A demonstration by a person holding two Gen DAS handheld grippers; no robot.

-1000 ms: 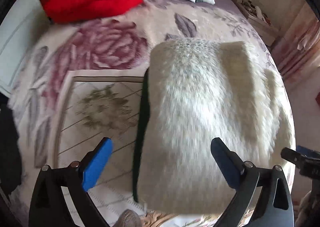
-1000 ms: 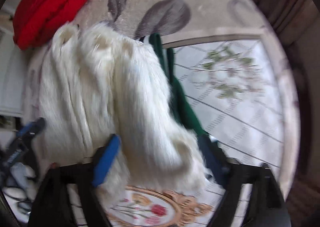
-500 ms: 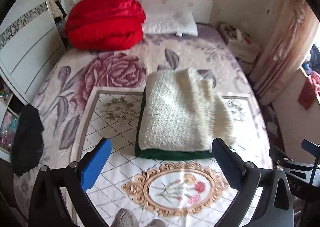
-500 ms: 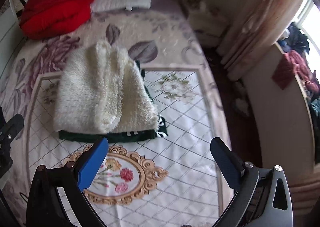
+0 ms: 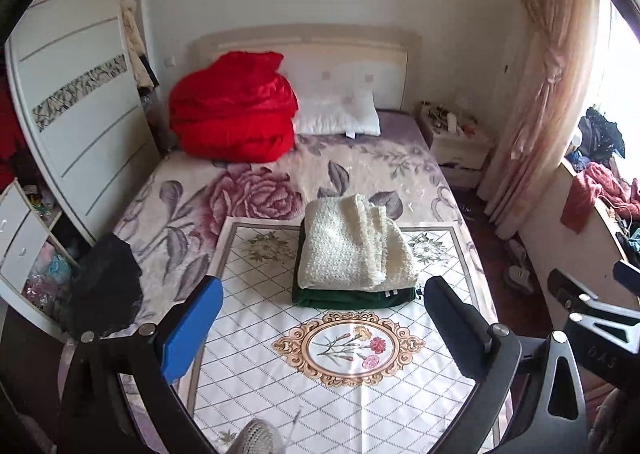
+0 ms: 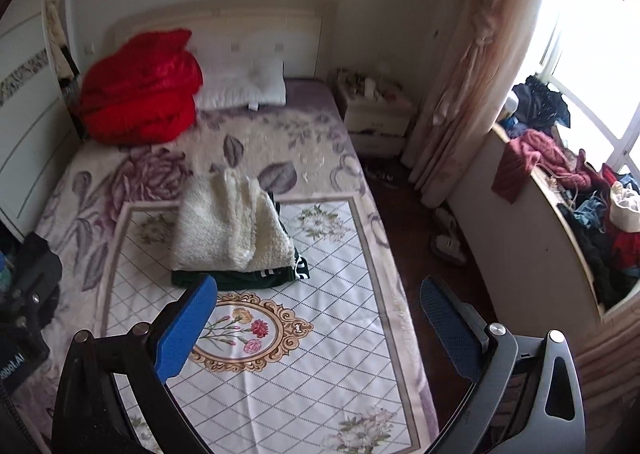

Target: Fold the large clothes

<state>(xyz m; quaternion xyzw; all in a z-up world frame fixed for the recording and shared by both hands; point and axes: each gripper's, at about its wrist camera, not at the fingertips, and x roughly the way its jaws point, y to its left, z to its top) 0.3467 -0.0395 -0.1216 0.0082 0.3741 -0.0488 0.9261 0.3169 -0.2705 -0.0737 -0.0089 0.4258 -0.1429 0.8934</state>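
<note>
A folded cream fleece garment point(image 5: 352, 246) lies on top of a folded dark green garment point(image 5: 352, 298) in the middle of the bed; both also show in the right wrist view, the cream one point(image 6: 228, 230) over the green one point(image 6: 240, 280). My left gripper point(image 5: 320, 330) is open and empty, held back above the foot of the bed, well short of the stack. My right gripper point(image 6: 320, 330) is open and empty, also pulled back, to the right of the stack. Its body shows in the left wrist view point(image 5: 588, 314).
The bed carries a white diamond-pattern cloth point(image 5: 340, 386) over a floral blanket point(image 5: 248, 193). A red quilt point(image 5: 232, 109) and white pillow point(image 5: 336, 113) lie at the headboard. A black garment point(image 5: 104, 286) hangs at the left edge. Nightstand point(image 6: 376, 117), curtain point(image 6: 452, 85) and a clothes-piled sill point(image 6: 580, 193) stand right.
Both grippers have drawn back and up from the stack. The right gripper, which had the cream garment between its fingers a second ago, is now clear of it. The stack lies still.
</note>
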